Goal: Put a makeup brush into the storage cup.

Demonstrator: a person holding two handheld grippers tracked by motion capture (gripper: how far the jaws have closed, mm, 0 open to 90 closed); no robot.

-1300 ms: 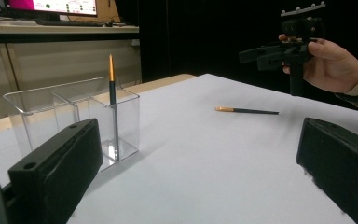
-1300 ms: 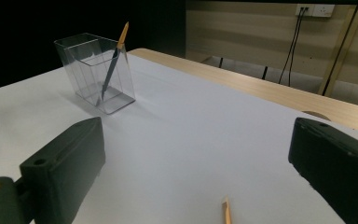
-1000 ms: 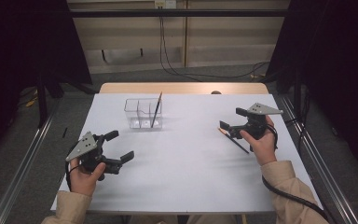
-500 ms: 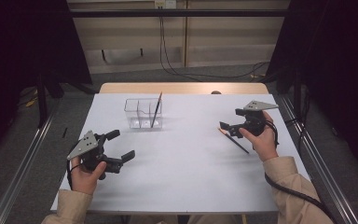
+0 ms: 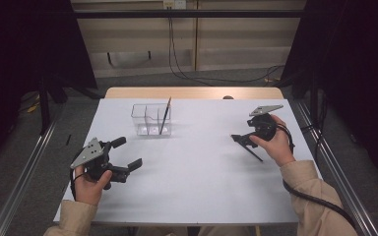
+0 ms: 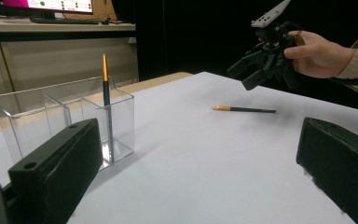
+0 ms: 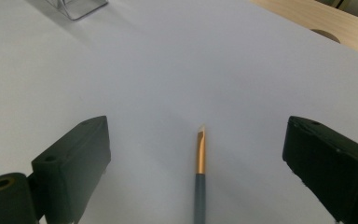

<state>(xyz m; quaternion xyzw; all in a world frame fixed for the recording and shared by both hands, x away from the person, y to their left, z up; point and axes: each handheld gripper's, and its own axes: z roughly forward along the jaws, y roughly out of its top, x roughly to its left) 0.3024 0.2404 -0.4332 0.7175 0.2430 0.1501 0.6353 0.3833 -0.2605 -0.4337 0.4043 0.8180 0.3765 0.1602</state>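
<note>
A clear three-compartment container [image 5: 147, 120] stands at the back left of the white table; a dark brush with a gold ferrule [image 5: 165, 115] stands upright in its right compartment. A second brush [image 5: 251, 150] lies flat on the right side. My right gripper [image 5: 240, 140] hovers just above it, open; in the right gripper view the brush [image 7: 199, 186] lies between the spread jaws, bristles pointing away. My left gripper [image 5: 127, 153] is open and holds nothing at the front left. The left gripper view shows the container [image 6: 65, 121], the lying brush [image 6: 244, 109] and the right gripper [image 6: 256, 74] beyond.
The white sheet [image 5: 192, 187] covers most of the table, and a wooden strip [image 5: 192, 92] shows along its back edge. Metal rails [image 5: 24, 172] run along both sides on the floor. A cable [image 5: 315, 196] trails from the right gripper.
The right gripper has shifted slightly left over the lying brush. The left gripper has hardly moved.
</note>
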